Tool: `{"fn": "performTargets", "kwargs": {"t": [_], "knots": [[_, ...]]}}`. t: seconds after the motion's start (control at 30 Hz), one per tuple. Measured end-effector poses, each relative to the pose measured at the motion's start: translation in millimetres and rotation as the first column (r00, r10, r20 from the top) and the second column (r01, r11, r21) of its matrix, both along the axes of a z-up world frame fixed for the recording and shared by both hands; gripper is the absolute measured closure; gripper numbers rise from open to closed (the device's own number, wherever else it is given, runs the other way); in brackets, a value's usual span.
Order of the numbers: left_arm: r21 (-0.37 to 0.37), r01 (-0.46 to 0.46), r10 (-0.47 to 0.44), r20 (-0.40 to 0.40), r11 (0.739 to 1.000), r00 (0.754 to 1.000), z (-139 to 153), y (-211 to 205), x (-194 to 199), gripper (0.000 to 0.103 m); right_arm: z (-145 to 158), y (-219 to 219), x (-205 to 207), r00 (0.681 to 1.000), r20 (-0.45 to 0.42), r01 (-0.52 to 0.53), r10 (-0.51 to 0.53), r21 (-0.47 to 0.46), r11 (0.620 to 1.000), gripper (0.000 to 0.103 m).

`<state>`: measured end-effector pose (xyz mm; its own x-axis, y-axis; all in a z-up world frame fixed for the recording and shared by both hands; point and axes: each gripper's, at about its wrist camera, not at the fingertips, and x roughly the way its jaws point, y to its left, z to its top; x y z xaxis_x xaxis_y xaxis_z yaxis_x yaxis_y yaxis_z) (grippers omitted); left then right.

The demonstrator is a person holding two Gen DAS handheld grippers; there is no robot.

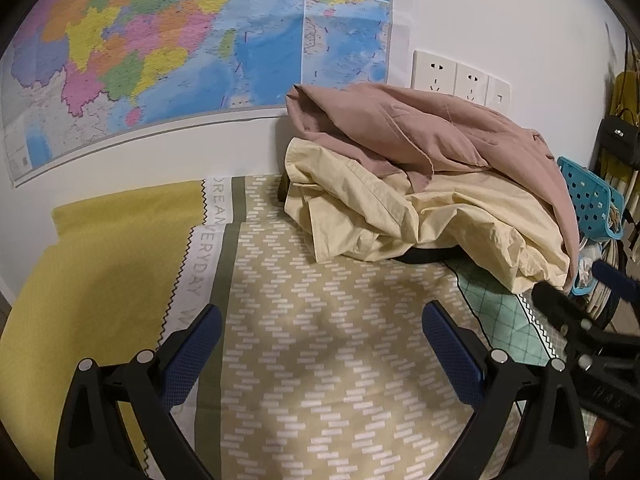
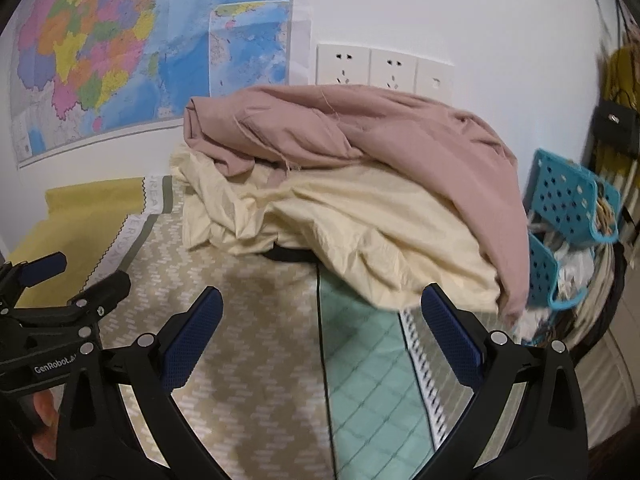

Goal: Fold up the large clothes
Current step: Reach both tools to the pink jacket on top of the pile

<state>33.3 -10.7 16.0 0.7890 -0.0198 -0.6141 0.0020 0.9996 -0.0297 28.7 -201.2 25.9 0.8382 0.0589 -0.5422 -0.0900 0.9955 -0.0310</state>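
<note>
Left gripper [image 1: 320, 320] jaws wide apart, nothing between, over zigzag-patterned cloth [image 1: 328, 360] near centre. Right gripper [image 2: 322, 308] also spread wide, empty, above seam w/ green quilted cloth [image 2: 368, 380]. Pink garment [image 1: 420, 132] heaped on top of cream garment [image 1: 400, 220], far right, against wall by sockets [image 1: 460, 76]. Map [image 1: 160, 48] on wall far left. Blue basket [image 2: 572, 200] right of pile, touching it.
</note>
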Motion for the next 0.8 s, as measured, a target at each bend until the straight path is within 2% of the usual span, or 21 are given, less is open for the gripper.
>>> {"fn": "performTargets", "kwargs": {"t": [0.07, 0.3, 0.47, 0.8], "knots": [[-0.02, 0.006, -0.006, -0.019, 1.0, 1.0, -1, 3, 12, 0.006, 5, -1, 15, 1.0, 0.011, -0.003, 0.003, -0.026, 1.0, 0.005], [-0.013, -0.005, 0.004, -0.031, 1.0, 1.0, -1, 3, 49, 0.006, 21, 8, 74, 0.998, 0.044, -0.042, 0.049, -0.151, 0.988, 0.005], [-0.018, -0.012, 0.012, -0.024, 1.0, 1.0, 3, 0, 73, 0.006, 28, 17, 112, 0.993, 0.057, -0.089, 0.102, -0.198, 0.976, 0.005], [-0.015, -0.035, 0.034, -0.015, 0.999, 0.999, 4, 2, 101, 0.006, 18, 36, 178, 0.99, 0.059, -0.096, 0.124, -0.35, 0.932, 0.006]]}}
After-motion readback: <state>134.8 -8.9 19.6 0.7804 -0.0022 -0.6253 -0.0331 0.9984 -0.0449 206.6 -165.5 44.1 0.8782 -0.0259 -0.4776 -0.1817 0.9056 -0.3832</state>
